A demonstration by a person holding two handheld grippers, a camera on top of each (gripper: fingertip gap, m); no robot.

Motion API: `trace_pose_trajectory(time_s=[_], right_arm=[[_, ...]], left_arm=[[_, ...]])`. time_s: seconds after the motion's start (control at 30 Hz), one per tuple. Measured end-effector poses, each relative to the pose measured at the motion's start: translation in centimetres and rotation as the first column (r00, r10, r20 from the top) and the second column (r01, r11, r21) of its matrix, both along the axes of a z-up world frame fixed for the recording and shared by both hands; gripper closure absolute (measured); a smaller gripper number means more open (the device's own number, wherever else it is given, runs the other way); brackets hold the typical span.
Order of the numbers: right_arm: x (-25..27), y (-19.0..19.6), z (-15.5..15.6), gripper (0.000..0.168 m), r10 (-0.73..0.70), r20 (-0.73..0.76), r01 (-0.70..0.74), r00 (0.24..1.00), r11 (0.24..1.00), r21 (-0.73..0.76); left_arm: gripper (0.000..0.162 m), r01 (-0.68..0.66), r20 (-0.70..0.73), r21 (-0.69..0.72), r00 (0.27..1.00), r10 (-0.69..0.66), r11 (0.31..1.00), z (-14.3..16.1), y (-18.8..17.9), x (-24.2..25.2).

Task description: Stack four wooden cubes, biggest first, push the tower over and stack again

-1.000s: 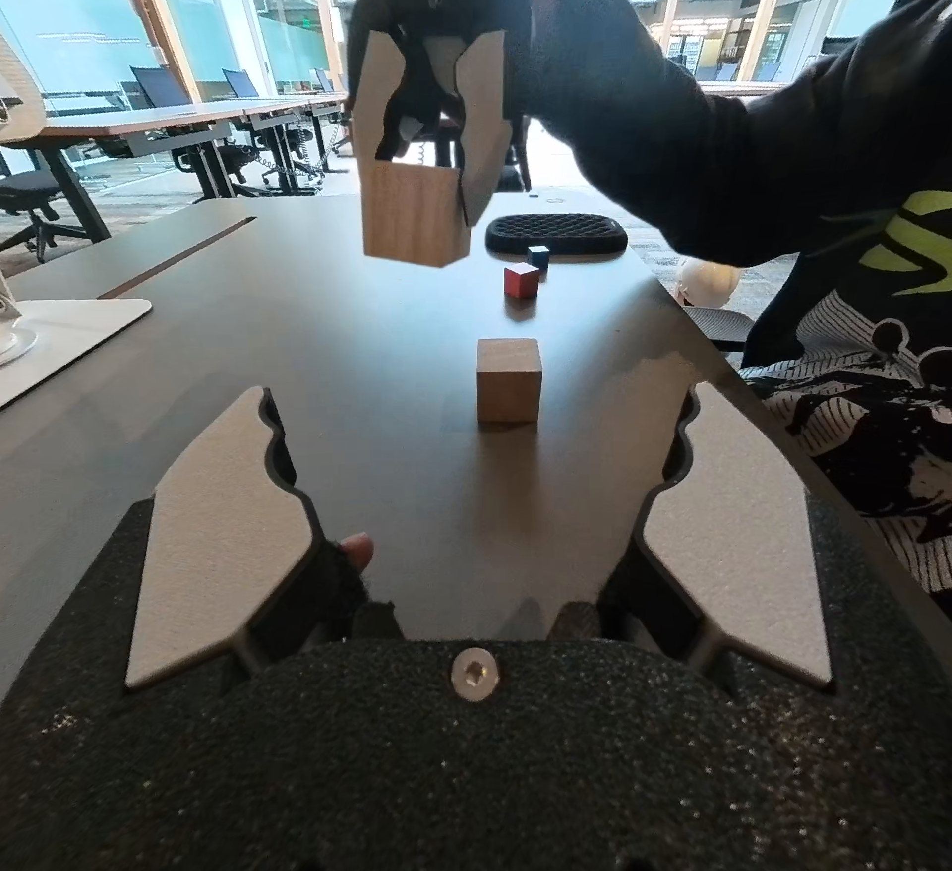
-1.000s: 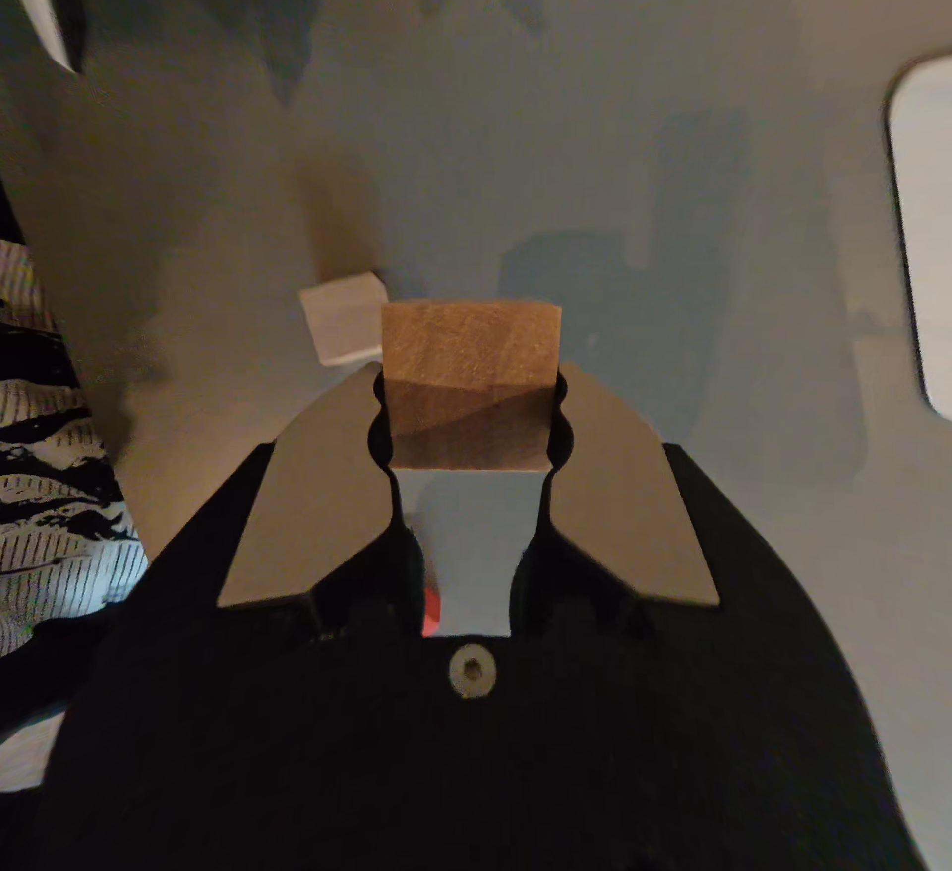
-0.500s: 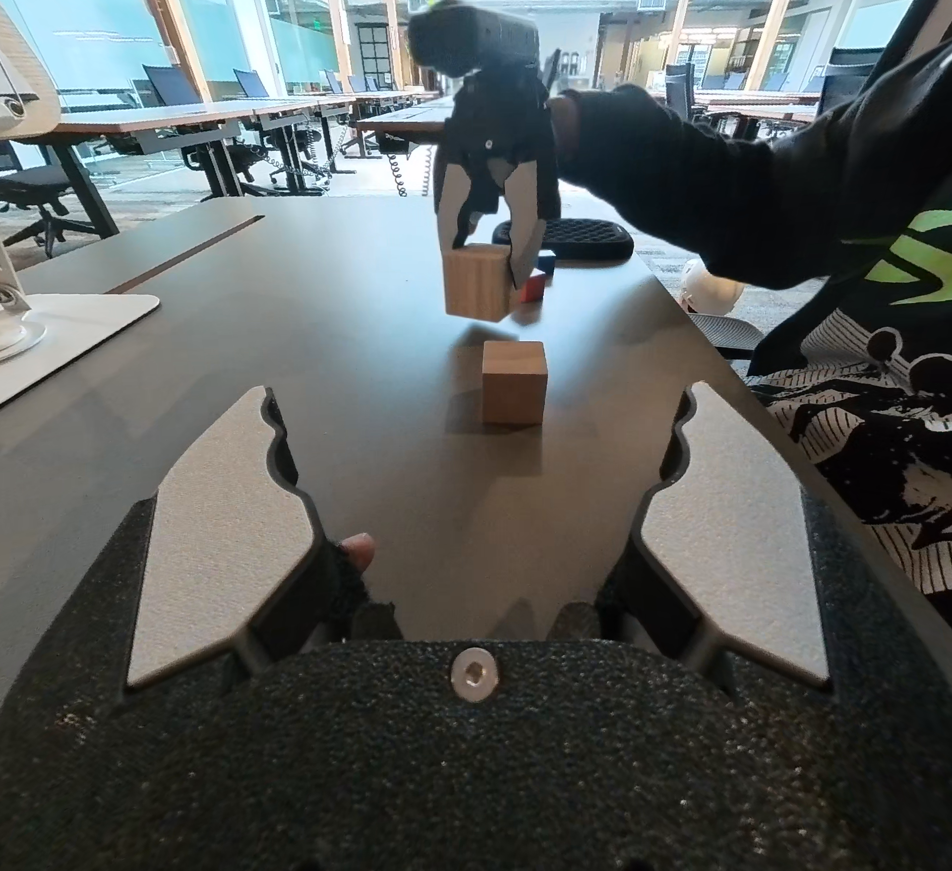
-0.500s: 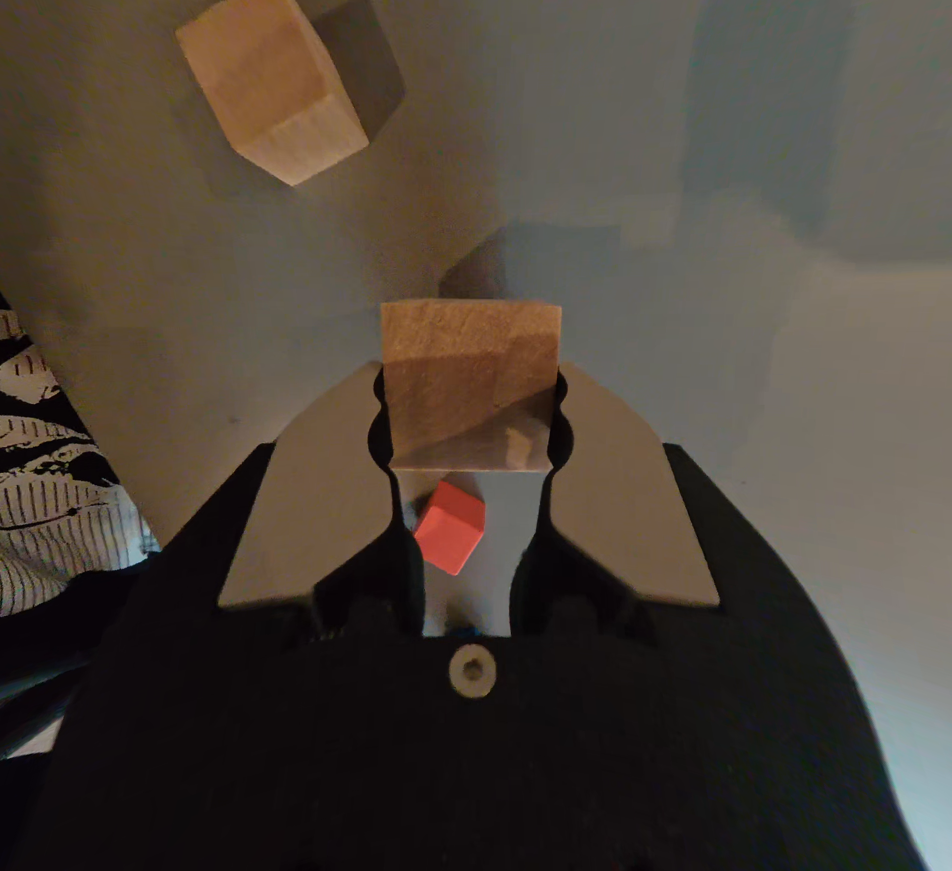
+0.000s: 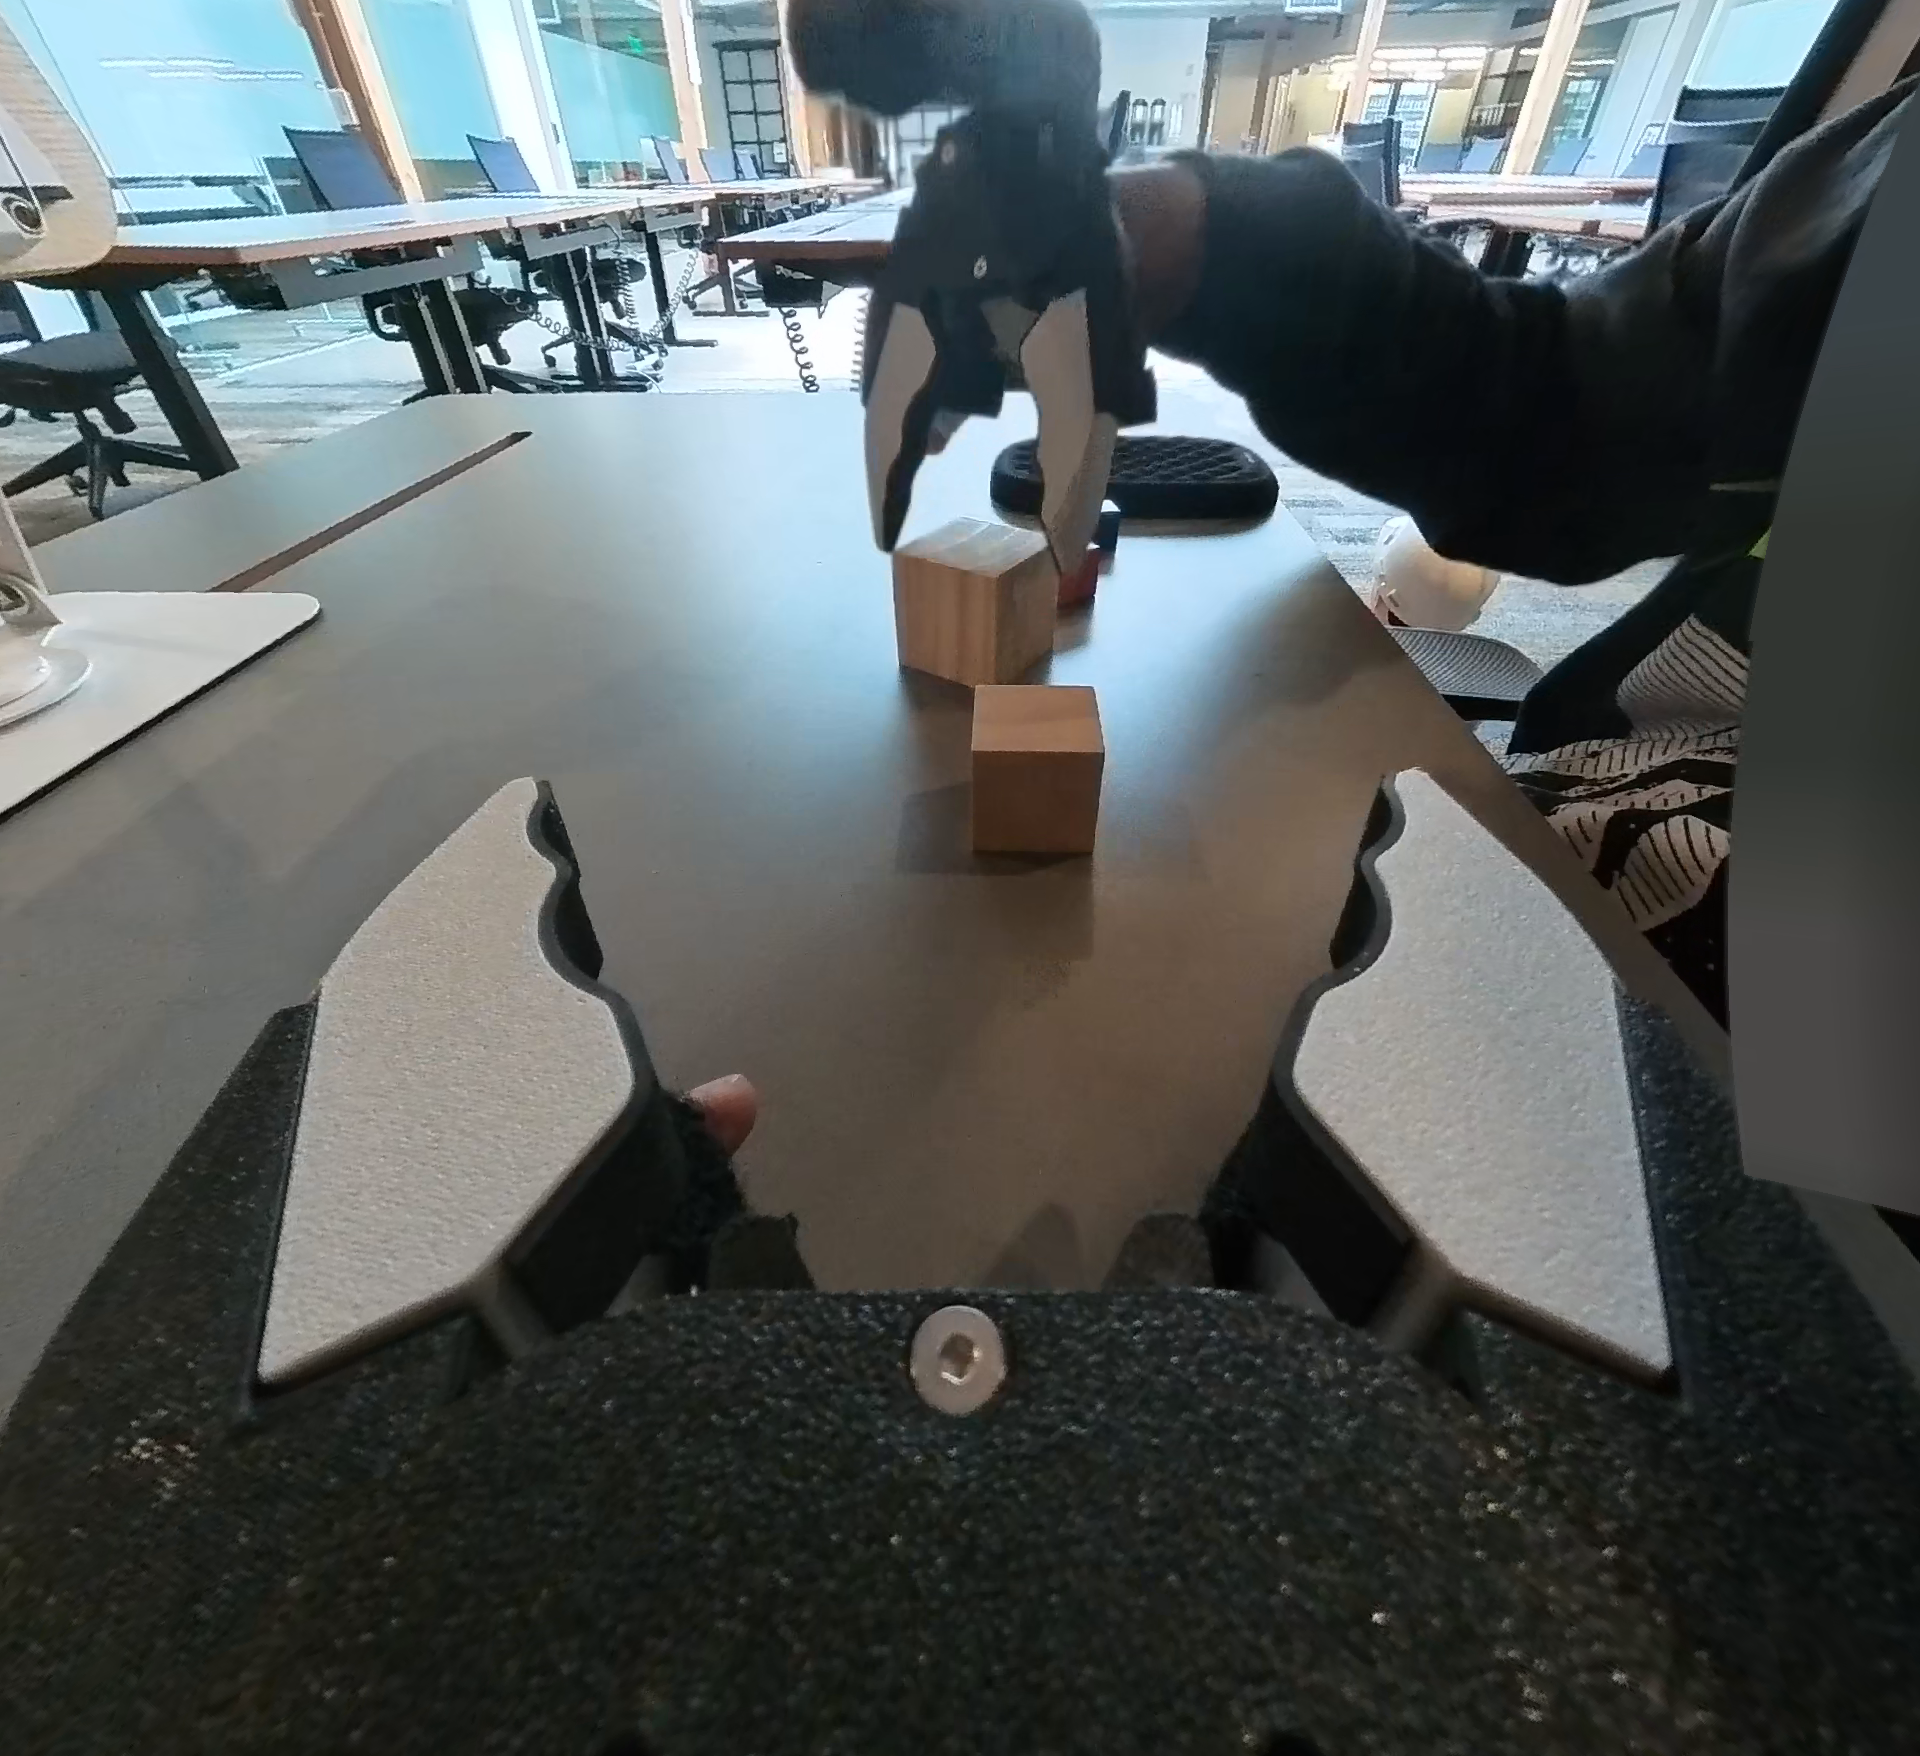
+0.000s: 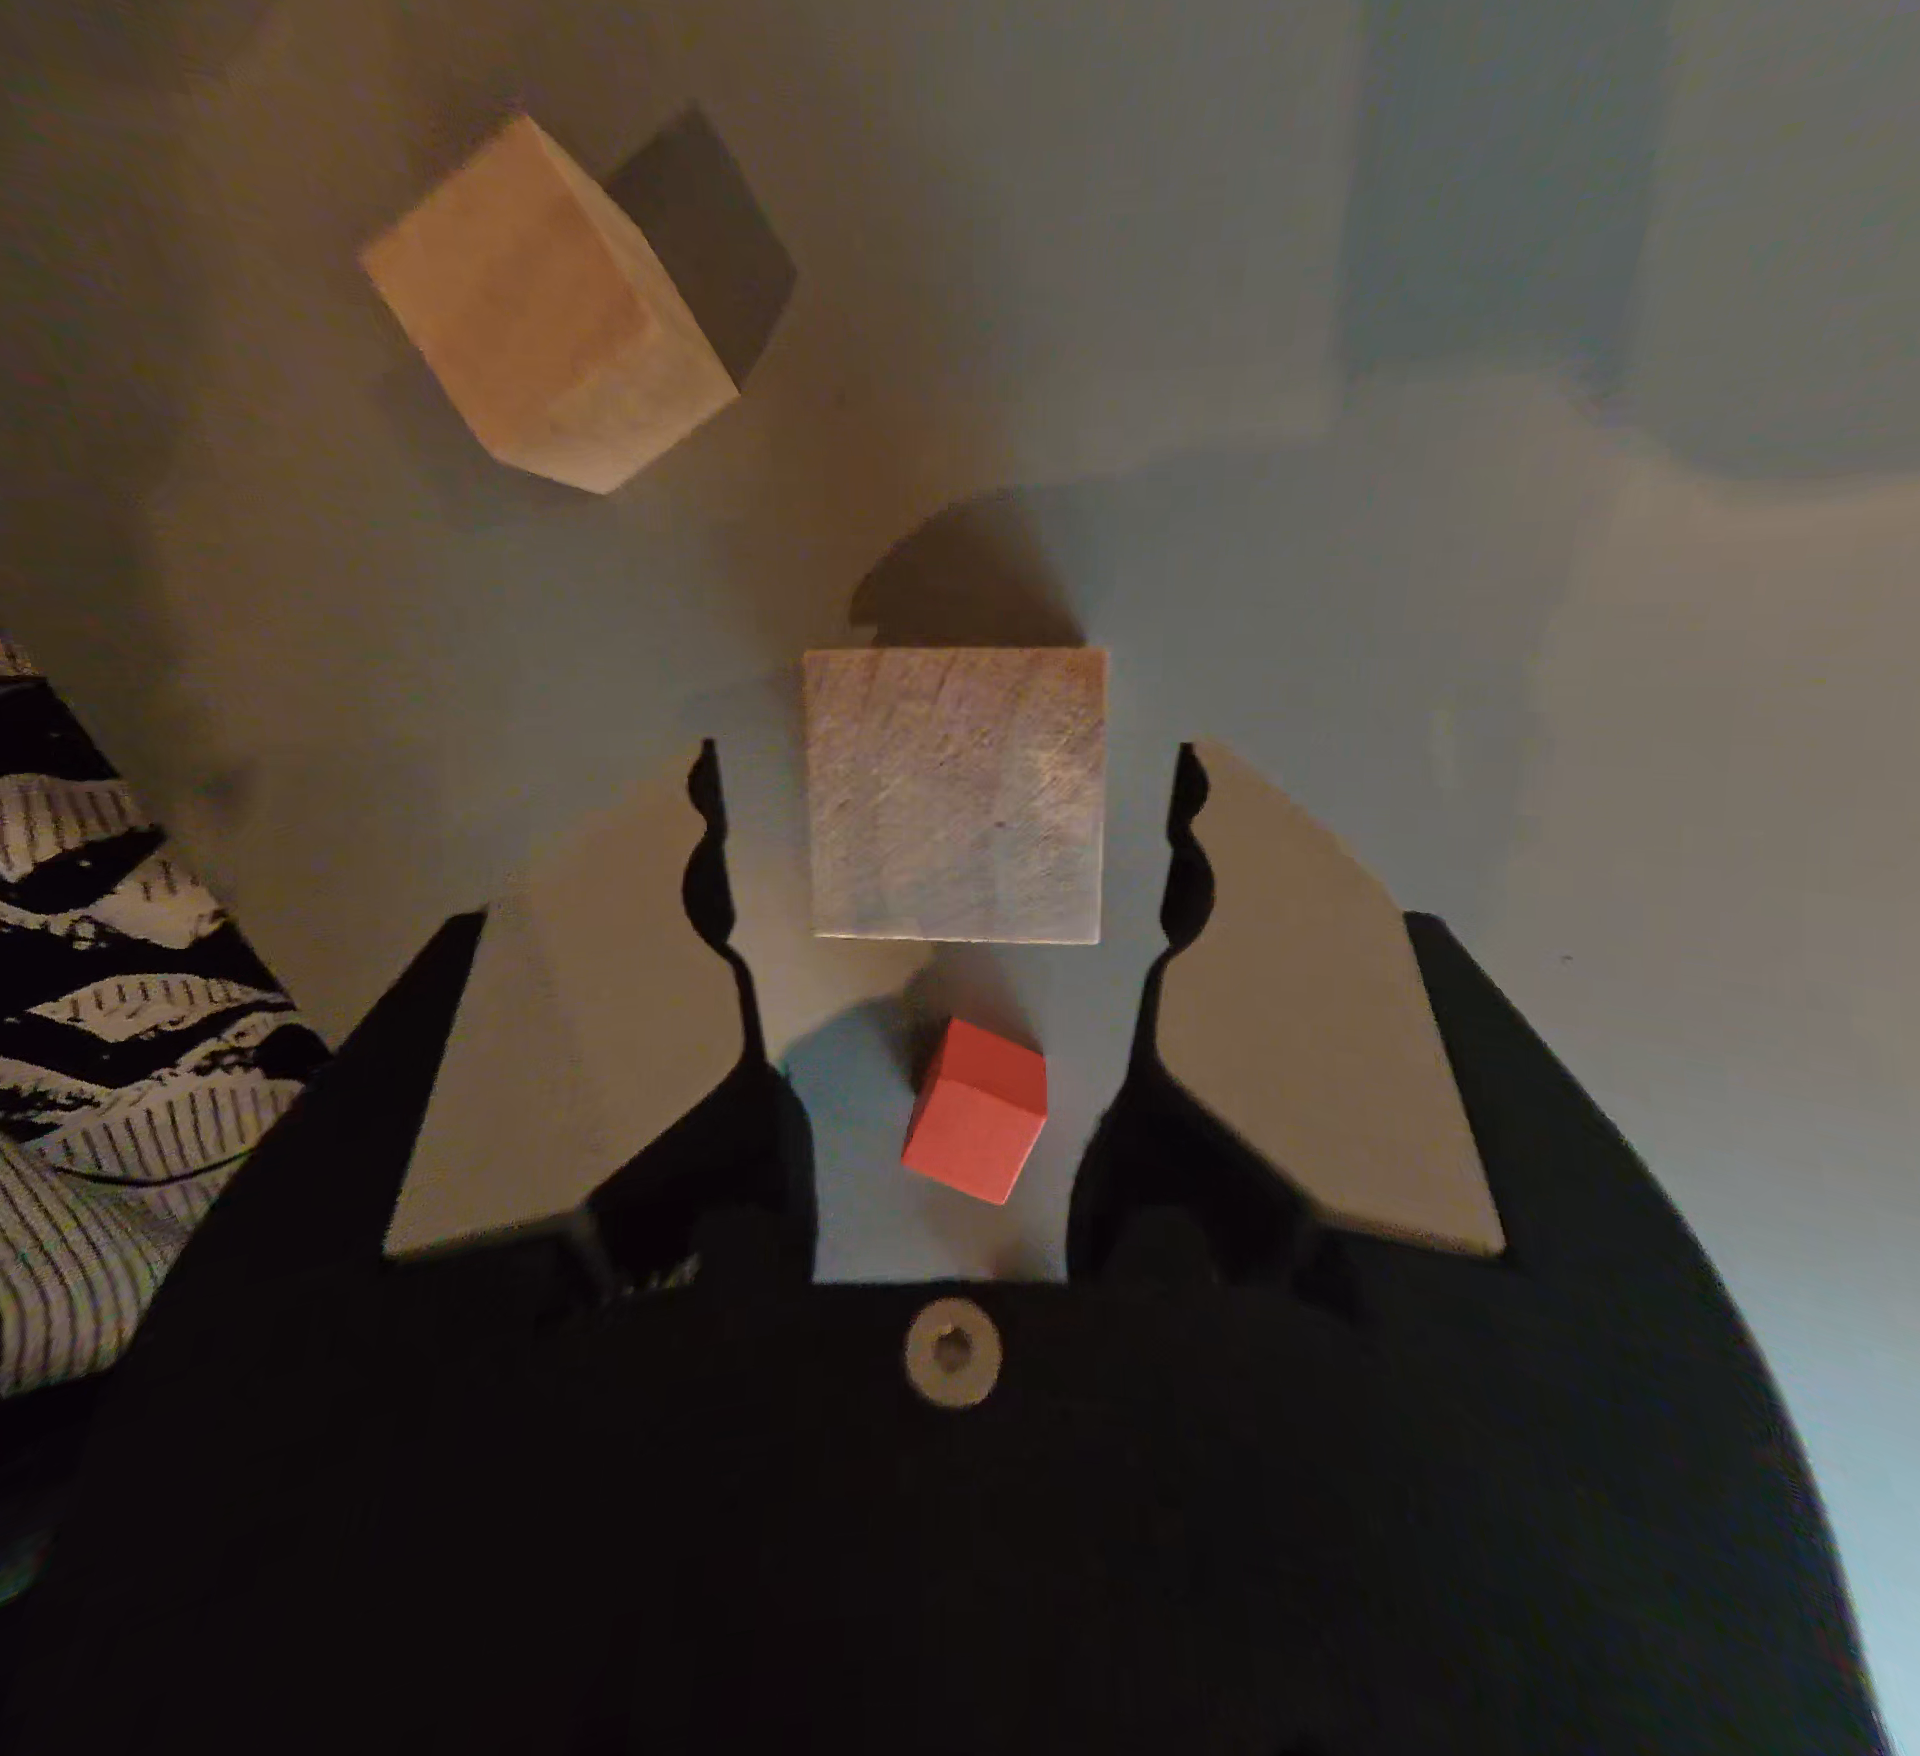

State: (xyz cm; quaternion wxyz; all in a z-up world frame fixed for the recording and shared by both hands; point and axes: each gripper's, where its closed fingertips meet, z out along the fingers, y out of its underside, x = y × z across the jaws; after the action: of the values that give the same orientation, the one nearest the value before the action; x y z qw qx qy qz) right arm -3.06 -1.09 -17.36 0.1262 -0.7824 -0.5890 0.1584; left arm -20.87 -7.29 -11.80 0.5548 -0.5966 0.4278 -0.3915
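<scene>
Grainy wooden cube (image 6: 954,797) unclamped between parted right hand-held gripper (image 6: 945,761); left hand-held gripper (image 5: 961,797) spread.

The left wrist view sits low near the desk (image 5: 644,667), facing across it. The right wrist view looks straight down, close above the big wooden cube (image 6: 954,794), which both views share (image 5: 971,610).

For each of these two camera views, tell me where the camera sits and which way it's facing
Left wrist view: low over the table, looking level along it; the open left hand-held gripper frames the smaller plain cube, with the right hand-held gripper and sleeve beyond.
Right wrist view: above the table, facing straight down; its open fingers flank the big plain cube, near the red cube.
Shared: both plain cubes and the red cube.
</scene>
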Motion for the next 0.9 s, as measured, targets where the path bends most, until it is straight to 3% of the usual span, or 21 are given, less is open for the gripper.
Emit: trace_pose_trajectory(time_s=[0.23,0.33,0.47,0.7,0.77,0.9], right_arm=[[-4.9,-2.5,4.4,0.09,0.263,-0.12,-0.251,0.957,0.962,0.107],[-7.3,-4.3,3.9,0.094,0.415,-0.104,-0.402,0.904,0.907,0.126],[-8.8,-5.6,1.0,0.086,0.561,-0.011,-0.557,0.827,0.824,0.105],[-9.3,-5.6,-1.9,0.103,0.588,0.037,-0.59,0.808,0.807,0.043],[-9.3,-5.5,-2.1,0.124,0.585,0.038,-0.586,0.81,0.809,0.049],[-9.1,-4.9,-1.0,0.124,0.523,0.023,-0.523,0.852,0.849,0.069]], left_arm=[[0.024,0.003,-0.008,0.003,1.0,-0.003,1.0,-0.1,-0.1,0.1],[0.024,0.005,-0.011,0.004,1.0,-0.005,1.0,-0.1,-0.1,0.1],[0.025,0.006,-0.012,0.001,1.0,-0.006,1.0,-0.1,-0.1,0.1],[0.025,0.011,-0.016,-0.001,1.0,-0.011,1.0,-0.2,-0.1,0.2],[0.025,0.011,-0.015,-0.002,1.0,-0.011,1.0,-0.2,-0.1,0.2],[0.025,0.011,-0.013,-0.004,1.0,-0.011,1.0,-0.2,-0.1,0.2]])
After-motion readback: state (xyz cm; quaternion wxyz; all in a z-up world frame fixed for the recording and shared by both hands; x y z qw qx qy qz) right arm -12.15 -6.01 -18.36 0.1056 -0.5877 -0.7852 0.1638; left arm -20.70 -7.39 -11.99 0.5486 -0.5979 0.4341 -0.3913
